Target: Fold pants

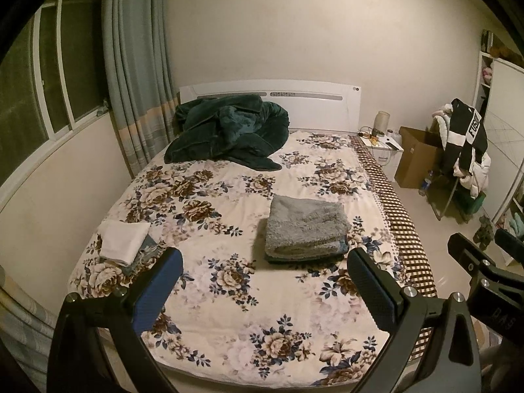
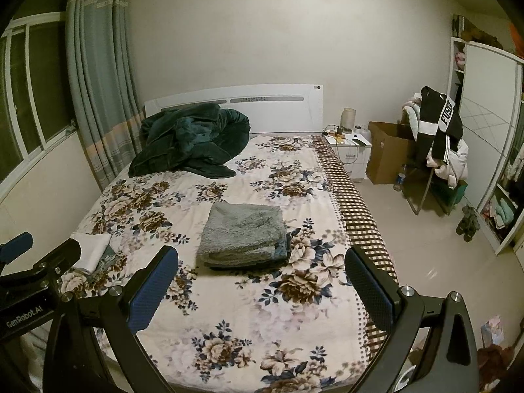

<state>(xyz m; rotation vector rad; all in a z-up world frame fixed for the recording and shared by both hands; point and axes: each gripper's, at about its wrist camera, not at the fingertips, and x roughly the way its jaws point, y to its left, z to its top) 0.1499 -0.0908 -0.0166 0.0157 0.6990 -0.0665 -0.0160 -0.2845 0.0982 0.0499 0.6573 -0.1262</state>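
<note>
**Grey fleece pants folded on the bed, both grippers empty**

Grey and fluffy, the pants [image 1: 306,226] lie as a folded stack mid-bed [image 1: 229,294], a darker layer showing beneath; the left gripper [image 1: 265,291] and right gripper [image 2: 262,290] hang above the near edge, jaws spread wide, holding nothing; folding looks done, so any tidying should press edges square, not lift. Only the left view shows the bedside table clearly beside the box [image 1: 416,157]; only the right shows the open wardrobe [image 2: 491,163] shelves.

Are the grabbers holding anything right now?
No. The left gripper and right gripper are both open and empty above the bed.
</note>
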